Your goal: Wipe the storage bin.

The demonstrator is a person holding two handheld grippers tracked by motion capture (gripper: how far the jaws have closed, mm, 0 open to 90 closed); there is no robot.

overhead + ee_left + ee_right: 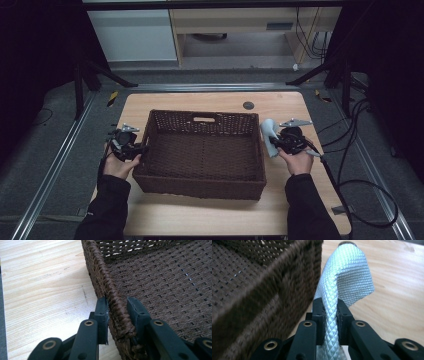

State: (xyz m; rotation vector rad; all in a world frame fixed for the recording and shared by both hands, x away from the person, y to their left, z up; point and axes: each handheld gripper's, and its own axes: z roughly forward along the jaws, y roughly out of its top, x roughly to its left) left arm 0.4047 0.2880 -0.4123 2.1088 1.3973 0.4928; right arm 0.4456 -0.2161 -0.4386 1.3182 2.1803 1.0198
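Wicker – dark brown and tightly woven – forms the basket (pixel 202 152) set at the middle of the pale wooden tabletop (pixel 280 212). Its left rim is straddled by the left tongs (pixel 117 312), one jaw pressed against it. A quilted silvery pouch (pixel 347 280) is pinched by the right tongs (pixel 329 312) – just outside the basket's right wall.

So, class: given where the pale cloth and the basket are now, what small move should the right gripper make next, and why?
Probably lift the cloth over the basket wall: the right gripper pinches it just outside, while the left gripper straddles the far rim.
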